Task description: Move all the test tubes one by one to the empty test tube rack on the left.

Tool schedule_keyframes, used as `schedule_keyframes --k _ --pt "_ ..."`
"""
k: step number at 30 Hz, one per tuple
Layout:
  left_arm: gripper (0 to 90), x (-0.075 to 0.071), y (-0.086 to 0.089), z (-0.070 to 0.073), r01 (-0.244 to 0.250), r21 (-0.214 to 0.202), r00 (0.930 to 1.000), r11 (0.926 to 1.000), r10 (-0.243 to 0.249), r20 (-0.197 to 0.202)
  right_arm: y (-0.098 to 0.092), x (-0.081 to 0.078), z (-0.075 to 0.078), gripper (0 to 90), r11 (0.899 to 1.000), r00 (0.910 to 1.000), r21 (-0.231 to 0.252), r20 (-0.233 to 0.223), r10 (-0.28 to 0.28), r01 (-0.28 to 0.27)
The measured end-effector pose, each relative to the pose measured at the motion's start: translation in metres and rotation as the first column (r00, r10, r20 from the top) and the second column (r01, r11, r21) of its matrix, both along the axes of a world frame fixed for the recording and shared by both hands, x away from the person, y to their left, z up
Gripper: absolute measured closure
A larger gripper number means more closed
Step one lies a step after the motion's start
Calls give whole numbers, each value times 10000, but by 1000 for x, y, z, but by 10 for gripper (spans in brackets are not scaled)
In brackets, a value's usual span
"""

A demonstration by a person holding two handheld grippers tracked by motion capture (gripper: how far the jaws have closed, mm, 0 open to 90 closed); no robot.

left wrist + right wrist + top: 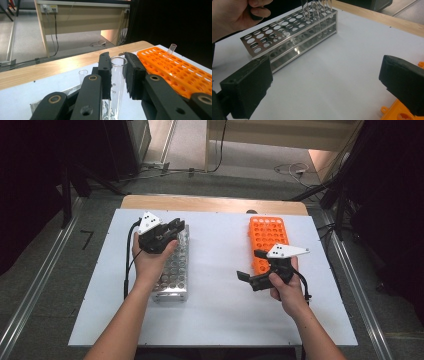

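High view: the left tool (172, 227) is seen over the far end of the metal rack (172, 270) on the white desk (220, 320), while the right tool (250, 265) is held beside the orange rack (267, 237).

Left gripper view: a glass tube (117, 77) is clamped upright just below its rim, above the metal rack. It is judged light, slippery and fragile, best gripped gently near the top.

Right gripper view: the right tool's jaws are spread wide, with nothing between them.

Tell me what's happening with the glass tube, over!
Left gripper shut on glass tube, over metal rack. Right gripper open, empty, beside orange rack. Nothing in the way.
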State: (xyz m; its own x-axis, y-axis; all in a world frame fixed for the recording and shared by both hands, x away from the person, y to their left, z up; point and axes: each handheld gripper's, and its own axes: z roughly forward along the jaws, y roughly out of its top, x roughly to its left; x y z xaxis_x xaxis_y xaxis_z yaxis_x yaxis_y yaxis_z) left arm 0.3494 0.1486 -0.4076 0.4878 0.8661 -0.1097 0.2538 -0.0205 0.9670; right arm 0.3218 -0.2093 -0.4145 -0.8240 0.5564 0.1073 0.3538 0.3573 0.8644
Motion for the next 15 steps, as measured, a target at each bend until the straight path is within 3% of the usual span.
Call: schedule_keyframes --k 15 --pt "752 3 -5 -12 -198 493 9987 9986 221 -469 -3 1 1 0 10000 10000 51 34 -58 57"
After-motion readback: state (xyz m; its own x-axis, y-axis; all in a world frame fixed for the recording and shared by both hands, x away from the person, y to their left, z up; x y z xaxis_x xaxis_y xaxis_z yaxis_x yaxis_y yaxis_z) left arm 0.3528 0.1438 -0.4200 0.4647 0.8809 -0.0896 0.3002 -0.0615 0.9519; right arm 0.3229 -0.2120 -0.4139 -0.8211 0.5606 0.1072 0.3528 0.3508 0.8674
